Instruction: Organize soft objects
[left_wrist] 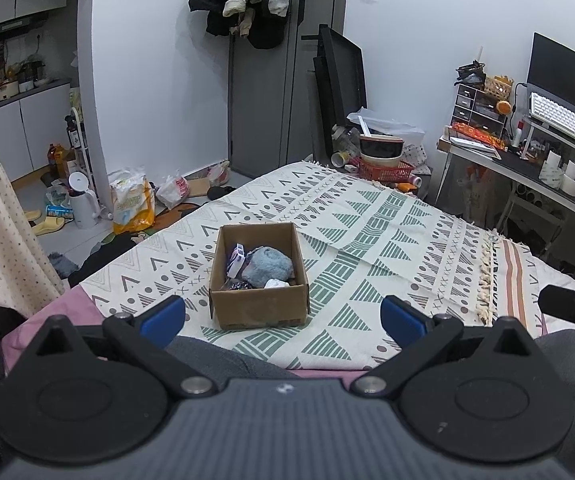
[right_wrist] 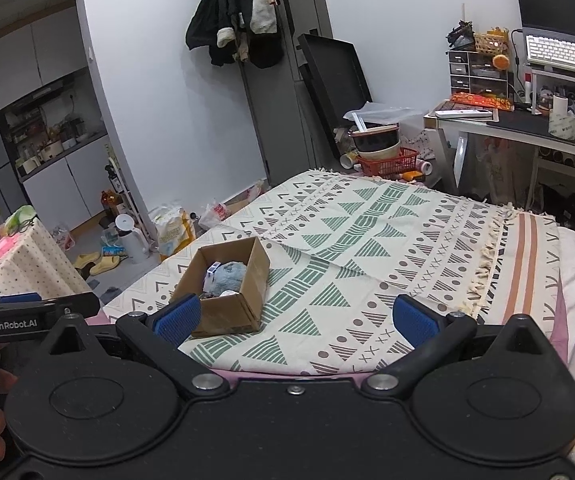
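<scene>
Both claws we hold with their blue pads spread wide apart and nothing between them: our left gripper point(left_wrist: 283, 316) hangs low over the near edge of the patterned blanket point(left_wrist: 367, 248), and our right gripper point(right_wrist: 297, 314) sits just beside it at the same height. We see the cardboard box point(left_wrist: 258, 306) standing upright on the blanket, directly ahead of the left gripper and off to the left of the right one. Inside it lie the soft things: a fluffy light-blue bundle point(left_wrist: 267, 267) fills the middle, with a small white piece point(left_wrist: 276, 283) at its near side and a white-and-purple item point(left_wrist: 236, 257) against the left wall. Something dark sits in the near left corner, too small for us to identify.
</scene>
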A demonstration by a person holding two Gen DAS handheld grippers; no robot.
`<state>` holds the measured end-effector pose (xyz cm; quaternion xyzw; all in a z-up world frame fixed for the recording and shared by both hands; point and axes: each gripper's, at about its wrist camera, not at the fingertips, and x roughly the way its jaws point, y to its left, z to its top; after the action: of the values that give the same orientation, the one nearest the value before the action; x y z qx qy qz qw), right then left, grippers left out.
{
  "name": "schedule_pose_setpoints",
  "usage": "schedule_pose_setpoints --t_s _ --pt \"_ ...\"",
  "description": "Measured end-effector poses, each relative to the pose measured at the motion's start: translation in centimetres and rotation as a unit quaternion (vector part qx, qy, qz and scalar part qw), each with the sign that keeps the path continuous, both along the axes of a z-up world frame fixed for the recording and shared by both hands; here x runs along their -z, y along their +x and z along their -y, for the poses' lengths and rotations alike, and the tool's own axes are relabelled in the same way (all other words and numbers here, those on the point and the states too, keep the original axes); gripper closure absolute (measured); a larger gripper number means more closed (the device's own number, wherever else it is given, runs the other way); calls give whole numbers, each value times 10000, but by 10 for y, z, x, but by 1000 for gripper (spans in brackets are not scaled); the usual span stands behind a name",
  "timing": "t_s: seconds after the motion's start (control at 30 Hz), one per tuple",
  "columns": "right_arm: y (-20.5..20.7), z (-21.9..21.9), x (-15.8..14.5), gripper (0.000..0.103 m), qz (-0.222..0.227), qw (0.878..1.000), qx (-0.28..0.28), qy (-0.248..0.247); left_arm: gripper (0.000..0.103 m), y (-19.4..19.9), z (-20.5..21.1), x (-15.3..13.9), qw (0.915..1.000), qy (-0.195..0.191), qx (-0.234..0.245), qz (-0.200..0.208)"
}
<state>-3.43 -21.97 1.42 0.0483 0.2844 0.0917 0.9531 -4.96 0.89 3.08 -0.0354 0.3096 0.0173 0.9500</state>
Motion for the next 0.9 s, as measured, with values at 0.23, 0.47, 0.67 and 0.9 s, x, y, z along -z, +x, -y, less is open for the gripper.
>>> schedule_pose_setpoints --t_s 0.23,0.47,0.67,0.9 --pt "0 0 0 0 -12 10000 -34 -3 0 0 1 0 10000 -4 4 -2" --pt "0 2 0 0 -16 10000 4 0 0 0 2 0 10000 2 27 18" --pt "0 3 0 0 -33 10000 27 -28 0 0 2 0 10000 21 48 32" --pt "-1 2 1 0 -33 10000 60 -66 0 -1 3 1 10000 38 45 33"
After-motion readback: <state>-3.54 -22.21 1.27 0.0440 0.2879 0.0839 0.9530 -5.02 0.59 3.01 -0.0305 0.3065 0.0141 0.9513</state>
